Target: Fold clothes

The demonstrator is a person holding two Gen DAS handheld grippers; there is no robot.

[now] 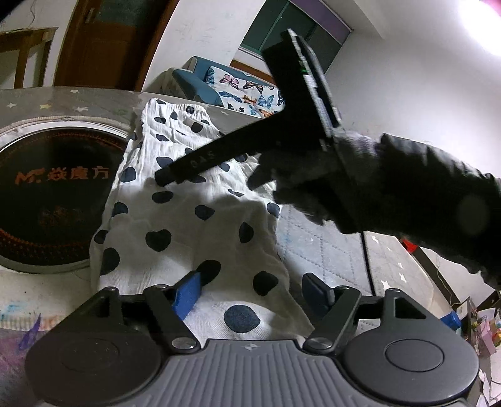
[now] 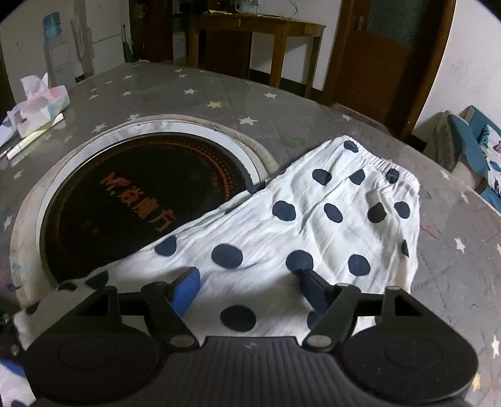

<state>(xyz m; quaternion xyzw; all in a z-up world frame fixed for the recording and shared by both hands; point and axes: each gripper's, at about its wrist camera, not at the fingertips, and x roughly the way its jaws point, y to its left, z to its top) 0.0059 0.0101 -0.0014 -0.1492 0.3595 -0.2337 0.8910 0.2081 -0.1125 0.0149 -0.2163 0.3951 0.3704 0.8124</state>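
A white garment with dark blue dots (image 1: 200,225) lies flat on the grey star-patterned table cover (image 2: 194,90). Its elastic waistband (image 2: 379,164) is at the far end. My left gripper (image 1: 252,291) is open over the near end of the cloth, and nothing is pinched between its blue pads. My right gripper (image 2: 250,286) is also open, low over the cloth with only fabric beneath it. In the left wrist view a black-gloved hand (image 1: 360,188) holds that right gripper, and its dark finger (image 1: 200,162) reaches down to the garment's middle.
A round black heater plate (image 2: 131,200) with orange lettering is set in the table, and the garment's left edge overlaps its rim. A tissue pack and papers (image 2: 37,106) lie at the far left. A wooden desk (image 2: 250,28), a door and a blue sofa (image 1: 200,87) stand beyond.
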